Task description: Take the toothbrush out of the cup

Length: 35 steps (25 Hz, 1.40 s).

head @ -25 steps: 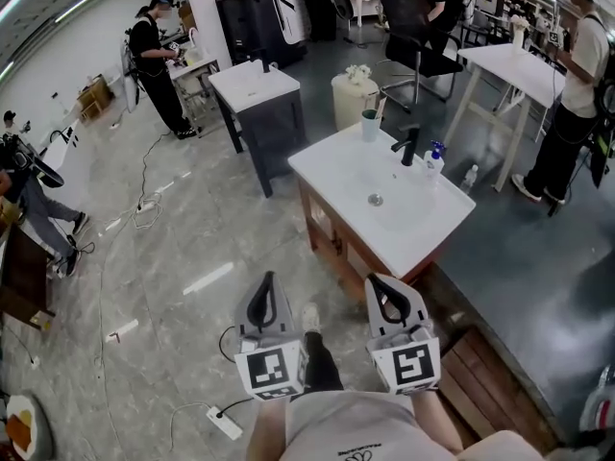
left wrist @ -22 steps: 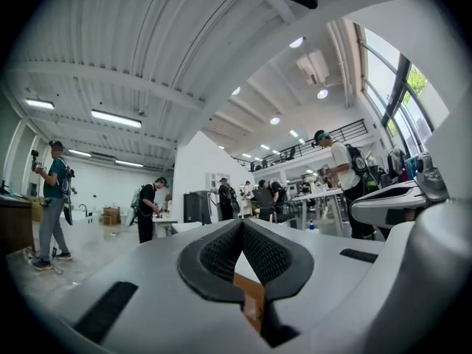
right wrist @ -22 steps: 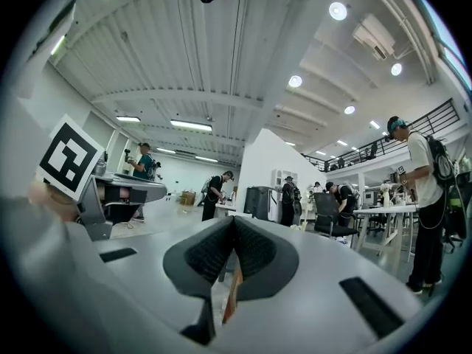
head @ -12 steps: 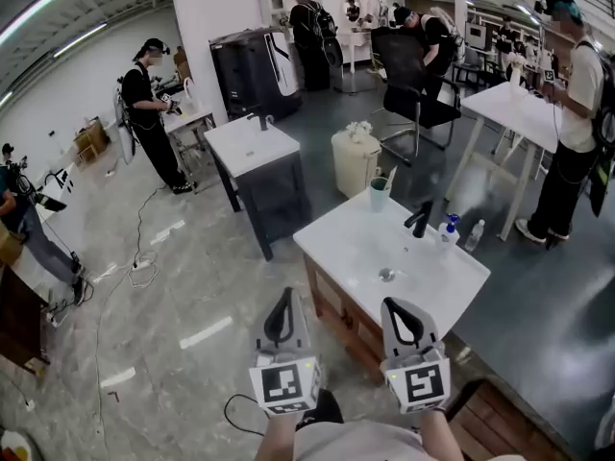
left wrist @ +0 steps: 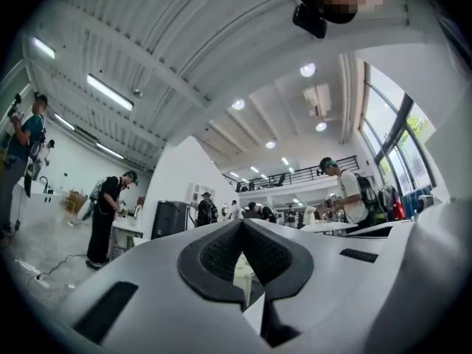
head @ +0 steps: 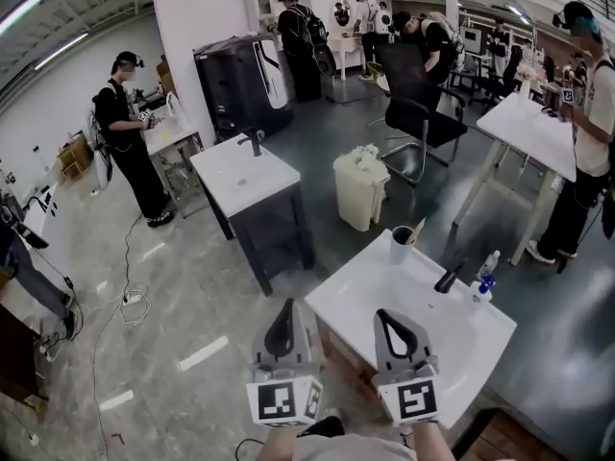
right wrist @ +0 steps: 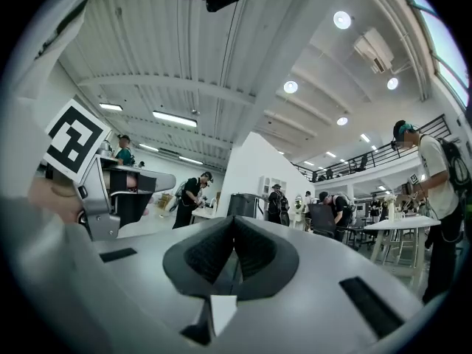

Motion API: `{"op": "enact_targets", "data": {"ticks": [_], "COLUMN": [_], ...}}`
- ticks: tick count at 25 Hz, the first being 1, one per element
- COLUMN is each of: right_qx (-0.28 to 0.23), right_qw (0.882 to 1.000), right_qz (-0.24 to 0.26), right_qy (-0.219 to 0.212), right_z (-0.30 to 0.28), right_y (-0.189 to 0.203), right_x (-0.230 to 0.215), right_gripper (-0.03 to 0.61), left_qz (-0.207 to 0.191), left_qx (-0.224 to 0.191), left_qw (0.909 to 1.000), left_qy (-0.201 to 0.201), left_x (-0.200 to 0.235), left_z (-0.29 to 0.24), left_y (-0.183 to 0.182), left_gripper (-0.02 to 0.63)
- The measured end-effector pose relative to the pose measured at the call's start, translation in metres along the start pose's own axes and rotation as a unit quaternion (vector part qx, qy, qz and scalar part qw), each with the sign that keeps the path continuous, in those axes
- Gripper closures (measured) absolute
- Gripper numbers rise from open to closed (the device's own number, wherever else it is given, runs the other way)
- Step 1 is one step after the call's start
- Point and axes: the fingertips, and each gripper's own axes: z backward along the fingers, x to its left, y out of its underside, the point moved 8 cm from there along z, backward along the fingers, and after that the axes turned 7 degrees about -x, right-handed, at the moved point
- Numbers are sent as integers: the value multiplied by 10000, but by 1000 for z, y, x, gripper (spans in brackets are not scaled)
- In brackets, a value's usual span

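Observation:
A teal cup stands at the far corner of the white sink counter, and the toothbrush leans out of it to the right. My left gripper hangs just left of the counter's near edge, shut and holding nothing. Over the counter's near part is my right gripper, also shut and holding nothing, well short of the cup. Both point slightly upward. The left gripper view shows shut jaws against the hall and ceiling. So does the right gripper view. Neither shows the cup.
A black faucet and small bottles stand at the counter's right. Beyond are a dark-based vanity, a cream bin, a black chair and a white table. Several people stand around. Cables lie on the floor.
I have come closer to the sink counter, which now lies right under the grippers. Both grippers moved forward with me and stayed shut.

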Motion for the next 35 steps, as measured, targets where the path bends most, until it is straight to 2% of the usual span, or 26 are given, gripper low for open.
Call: {"op": "enact_targets", "data": {"ticks": [3, 5, 7, 14, 17, 30, 35], "right_qx": [-122, -139, -50, 441, 541, 644, 756], "right_qw": [9989, 9984, 9987, 9977, 9971, 9936, 9876], "right_qz": [-433, -510, -441, -114, -141, -420, -671], "right_qy": [142, 190, 247, 498, 520, 829, 1204], "right_z": [-42, -62, -79, -112, -114, -104, -105], "right_y": [10, 15, 22, 53, 58, 62, 65], "right_x": [-2, -5, -9, -31, -33, -46, -64], "right_gripper": [568, 568, 568, 568, 568, 566, 566], "left_qz": [-159, -102, 14, -211, -90, -19, 30], "left_qx": [-20, 19, 136, 367, 435, 563, 532], "left_qw": [9999, 9999, 9999, 9991, 9990, 9984, 9983], "left_qy": [60, 8, -85, 65, 57, 68, 216], "left_x": [27, 39, 47, 50, 45, 34, 23], "left_z": [-37, -56, -73, -107, -109, -114, -123], "left_y": [15, 23, 33, 59, 63, 65, 67], "left_gripper": [598, 598, 598, 598, 598, 598, 598]}}
